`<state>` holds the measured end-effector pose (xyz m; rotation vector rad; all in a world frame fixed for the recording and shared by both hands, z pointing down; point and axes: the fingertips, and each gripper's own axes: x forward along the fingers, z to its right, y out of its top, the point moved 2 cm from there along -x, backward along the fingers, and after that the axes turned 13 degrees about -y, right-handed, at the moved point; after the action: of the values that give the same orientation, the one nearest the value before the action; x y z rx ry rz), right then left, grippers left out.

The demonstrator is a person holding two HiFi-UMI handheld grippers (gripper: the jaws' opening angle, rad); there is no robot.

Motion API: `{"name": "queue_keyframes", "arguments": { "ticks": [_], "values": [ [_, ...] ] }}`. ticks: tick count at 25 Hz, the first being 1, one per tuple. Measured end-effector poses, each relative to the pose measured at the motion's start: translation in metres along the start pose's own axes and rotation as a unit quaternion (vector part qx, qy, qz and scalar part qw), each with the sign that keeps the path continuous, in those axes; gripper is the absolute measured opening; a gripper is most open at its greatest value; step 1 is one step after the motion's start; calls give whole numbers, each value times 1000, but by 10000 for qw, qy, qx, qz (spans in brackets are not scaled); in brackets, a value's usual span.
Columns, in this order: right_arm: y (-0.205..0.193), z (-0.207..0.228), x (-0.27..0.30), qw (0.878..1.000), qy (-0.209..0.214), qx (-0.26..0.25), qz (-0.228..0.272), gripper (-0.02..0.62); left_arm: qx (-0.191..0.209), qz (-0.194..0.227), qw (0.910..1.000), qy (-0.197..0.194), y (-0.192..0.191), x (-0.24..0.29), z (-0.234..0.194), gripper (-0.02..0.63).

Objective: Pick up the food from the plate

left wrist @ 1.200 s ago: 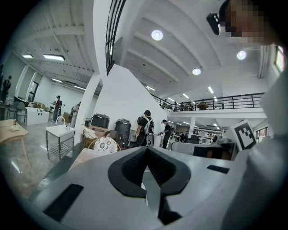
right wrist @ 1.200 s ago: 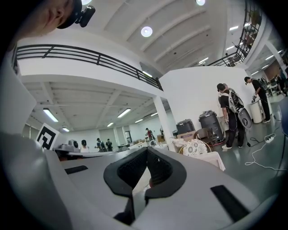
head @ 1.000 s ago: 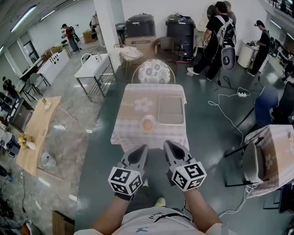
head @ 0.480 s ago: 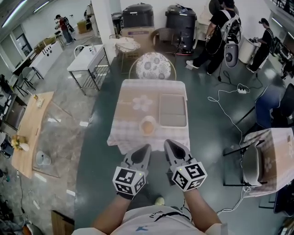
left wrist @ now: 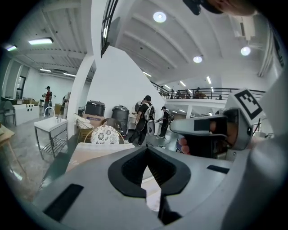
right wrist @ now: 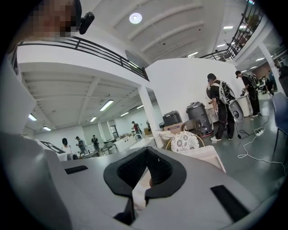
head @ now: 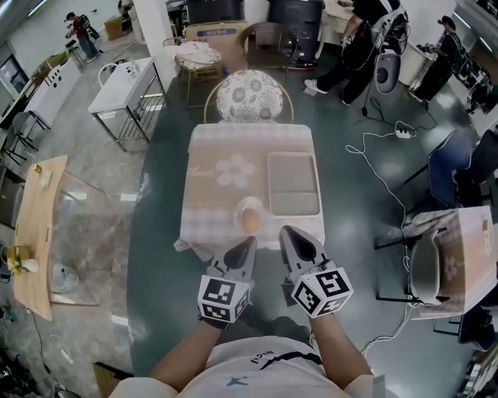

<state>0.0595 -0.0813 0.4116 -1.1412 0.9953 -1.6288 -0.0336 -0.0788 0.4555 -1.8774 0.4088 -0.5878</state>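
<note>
A wooden table [head: 39, 225] stands far left, at 9 o'clock, on pale marbled flooring. A white metal table [head: 124, 82] stands at 11 o'clock. Round the counter the floor [head: 156, 256] is dark green and glossy.

The counter [head: 206, 198] lies straight ahead at 12 o'clock under a pale checked cloth with a flower print [head: 236, 171] near its middle. A chair [head: 249, 96] with a patterned cushion stands at its far end. The plate [head: 239, 210] sits at the counter's near edge, and the orange-brown food [head: 250, 222] lies in it.

The left claw [head: 248, 243] hovers off the near edge at the plate's 6 o'clock, apart from it, jaws closed tip to tip. The right claw [head: 288, 232] hangs just beside it at the plate's 5 o'clock, jaws likewise together. The left cube [head: 224, 298] and right cube [head: 321, 290] carry black-and-white square markers. The print on the person's white shirt [head: 261, 361] is too small to read.

A grey tray [head: 292, 183] lies just beside the plate at its 1 o'clock. A white cable [head: 373, 159] runs over the floor at 2 o'clock to a power strip [head: 401, 132]. A grey chair [head: 424, 268] and a second cloth-covered table [head: 459, 249] stand at 4 o'clock. People [head: 366, 23] stand at the room's far end. Both gripper views show white walls, ceiling lights and a railed balcony.
</note>
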Motion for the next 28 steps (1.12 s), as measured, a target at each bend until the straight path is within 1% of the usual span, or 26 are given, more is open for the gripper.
{"name": "queue_keyframes", "arguments": {
  "ticks": [3, 7, 9, 12, 15, 18, 23, 28],
  "values": [
    [-4, 0, 18, 9999, -77, 34, -88, 14, -41, -91, 9999, -33, -4, 11, -19, 6],
    [-13, 4, 40, 9998, -106, 38, -191, 14, -163, -102, 9998, -11, -10, 24, -39, 6],
    [-17, 8, 51, 9996, -112, 66, -263, 14, -273, -80, 9996, 55, -12, 31, -50, 6],
    [-23, 18, 70, 9992, -82, 143, -364, 14, -282, -114, 9993, 210, -16, 44, -65, 6],
    [-26, 25, 92, 9988, 21, 158, -462, 14, -340, -179, 9988, 315, -22, 57, -77, 6],
    [-25, 29, 116, 9982, 195, 66, -571, 14, -436, -260, 9978, 420, -29, 70, -88, 6],
    [-31, 41, 152, 9949, 451, 36, -897, 14, -471, -403, 9955, 717, -43, 93, -107, 6],
    [-38, 44, 171, 9935, 557, -12, -993, 14, -545, -570, 9936, 804, -66, 104, -119, 8]
  ]
}}
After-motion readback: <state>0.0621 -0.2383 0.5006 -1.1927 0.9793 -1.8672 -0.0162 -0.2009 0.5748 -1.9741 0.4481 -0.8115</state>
